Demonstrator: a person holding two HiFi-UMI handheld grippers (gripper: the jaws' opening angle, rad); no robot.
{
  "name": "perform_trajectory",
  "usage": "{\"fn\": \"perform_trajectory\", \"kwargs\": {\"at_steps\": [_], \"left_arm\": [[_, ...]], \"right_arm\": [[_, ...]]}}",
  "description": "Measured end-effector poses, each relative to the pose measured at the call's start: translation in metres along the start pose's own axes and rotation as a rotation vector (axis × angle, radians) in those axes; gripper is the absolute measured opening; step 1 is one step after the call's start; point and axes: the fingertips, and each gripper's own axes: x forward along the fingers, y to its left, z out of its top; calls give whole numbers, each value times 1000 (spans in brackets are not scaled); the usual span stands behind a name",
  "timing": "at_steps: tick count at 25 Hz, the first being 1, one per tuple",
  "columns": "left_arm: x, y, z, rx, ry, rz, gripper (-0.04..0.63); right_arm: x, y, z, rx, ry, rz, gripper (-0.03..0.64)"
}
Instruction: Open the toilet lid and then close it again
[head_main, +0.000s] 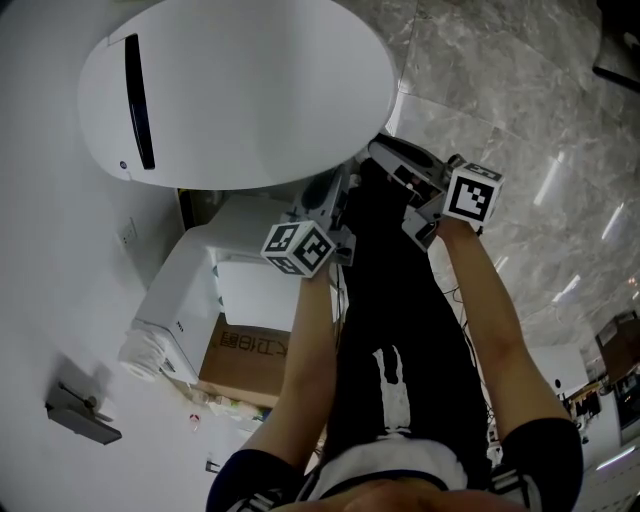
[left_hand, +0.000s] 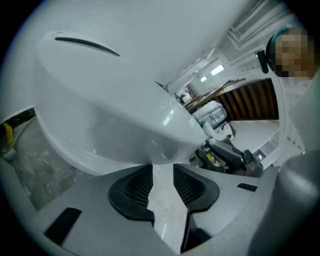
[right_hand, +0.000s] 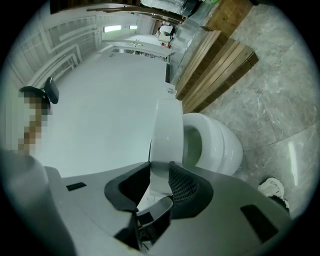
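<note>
Marble floor (right_hand: 280, 100): toilet lid (right_hand: 167, 130) stands raised, left gripper (left_hand: 162, 172) and right gripper (right_hand: 159, 176) clamped on its edge; closing remains.

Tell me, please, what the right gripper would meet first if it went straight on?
The toilet lid: its raised edge already stands between the jaws of the right gripper, so nothing comes before it.
</note>
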Motion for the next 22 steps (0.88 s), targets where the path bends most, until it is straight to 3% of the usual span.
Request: {"fn": "perform_trajectory", "kwargs": {"at_steps": [3, 6, 10, 20, 22], "left_arm": [[-7, -6, 7, -23, -50, 0, 126], [-16, -15, 15, -50, -94, -1, 121], [-32, -25, 27, -44, -121, -11, 84], [-50, -41, 41, -93, -171, -17, 81], [-49, -41, 43, -89, -170, -19, 81]], "right_arm": [[-3, 10, 1, -5, -4, 11, 104], [-6, 23, 4, -60, 2, 14, 52], [-9, 47, 6, -82, -4, 50, 37], [-16, 65, 10, -92, 31, 35, 38], [-14, 63, 13, -81, 36, 52, 72]]}}
